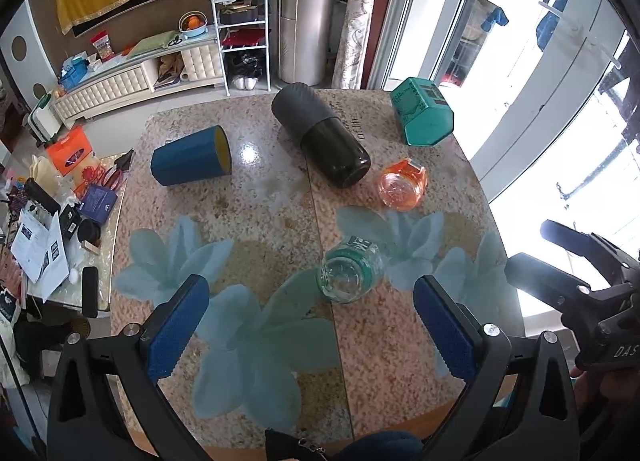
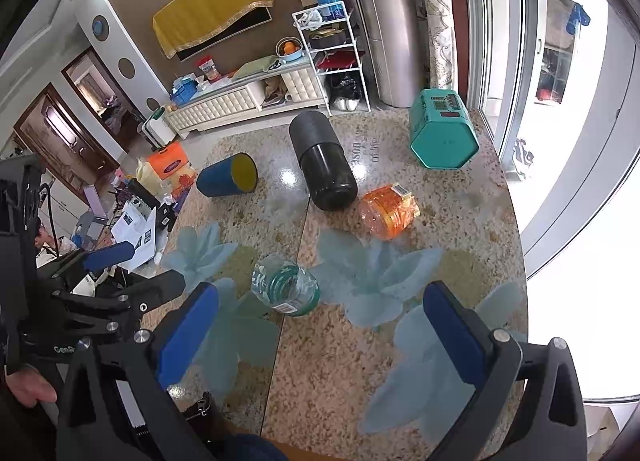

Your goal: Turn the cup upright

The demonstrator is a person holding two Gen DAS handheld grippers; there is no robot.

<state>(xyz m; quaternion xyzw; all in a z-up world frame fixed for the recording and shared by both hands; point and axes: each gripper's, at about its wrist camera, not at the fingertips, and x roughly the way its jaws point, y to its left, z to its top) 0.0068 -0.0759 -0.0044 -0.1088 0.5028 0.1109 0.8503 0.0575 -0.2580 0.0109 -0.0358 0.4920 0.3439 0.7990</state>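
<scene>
Both the left gripper (image 1: 311,303) and right gripper (image 2: 320,309) hover spread wide over the table (image 1: 280,221), holding nothing. The clear green-tinted cup (image 1: 347,272) lies on its side between the left fingers; the blue cup (image 1: 192,157) and orange cup (image 1: 401,187) also lie tipped, nothing visible inside

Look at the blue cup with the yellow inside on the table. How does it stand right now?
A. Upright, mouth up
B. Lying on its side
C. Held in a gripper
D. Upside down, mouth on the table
B: the blue cup lies on its side on the table, its yellow mouth facing sideways, while the left gripper and right gripper are both open and hold nothing.
</scene>
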